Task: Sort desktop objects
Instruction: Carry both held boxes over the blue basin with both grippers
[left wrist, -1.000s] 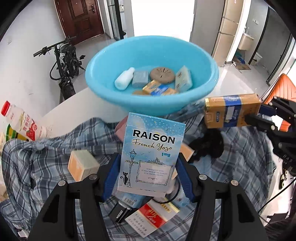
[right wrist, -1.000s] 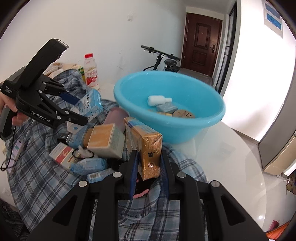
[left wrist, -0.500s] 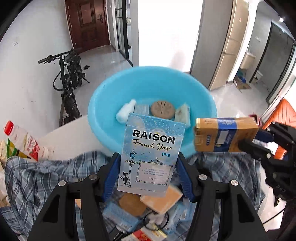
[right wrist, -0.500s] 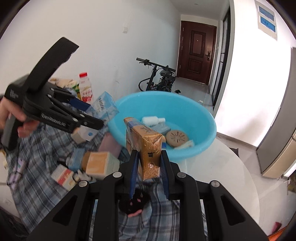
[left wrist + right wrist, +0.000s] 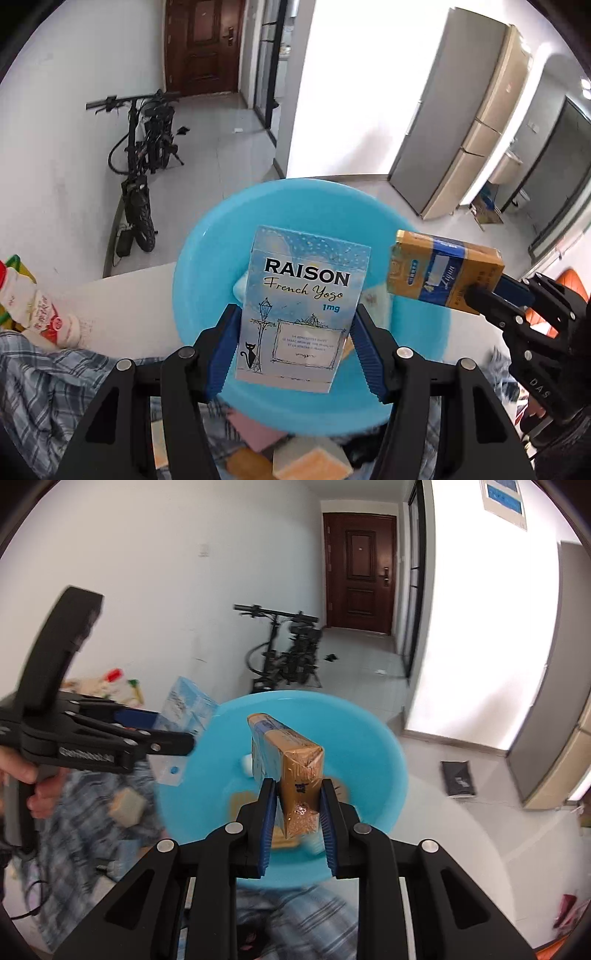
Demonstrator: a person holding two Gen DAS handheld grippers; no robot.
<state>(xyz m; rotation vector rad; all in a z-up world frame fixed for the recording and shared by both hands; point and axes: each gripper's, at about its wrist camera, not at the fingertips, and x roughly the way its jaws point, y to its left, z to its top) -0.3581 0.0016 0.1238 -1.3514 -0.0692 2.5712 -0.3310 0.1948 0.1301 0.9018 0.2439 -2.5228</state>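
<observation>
My left gripper (image 5: 295, 334) is shut on a pale blue RAISON pack (image 5: 303, 306), held upright over the near side of the blue basin (image 5: 207, 266). My right gripper (image 5: 297, 805) is shut on a gold and blue pack (image 5: 295, 771), also above the blue basin (image 5: 365, 746). In the left wrist view the gold pack (image 5: 443, 273) hangs at the right, clamped in the right gripper (image 5: 484, 295). In the right wrist view the left gripper (image 5: 173, 734) carries the blue pack (image 5: 184, 716) at the basin's left rim. Small items inside the basin are mostly hidden.
A plaid cloth (image 5: 40, 384) with loose boxes (image 5: 310, 458) lies near me on the white table (image 5: 443, 849). A red-capped drink bottle (image 5: 33, 306) stands at the left. A bicycle (image 5: 140, 166) leans on the far wall. A hand (image 5: 33, 790) holds the left gripper.
Both grippers have risen and moved forward from above the cloth to over the basin, each still clamping its pack. The cloth and loose boxes have slid toward the bottom of both views.
</observation>
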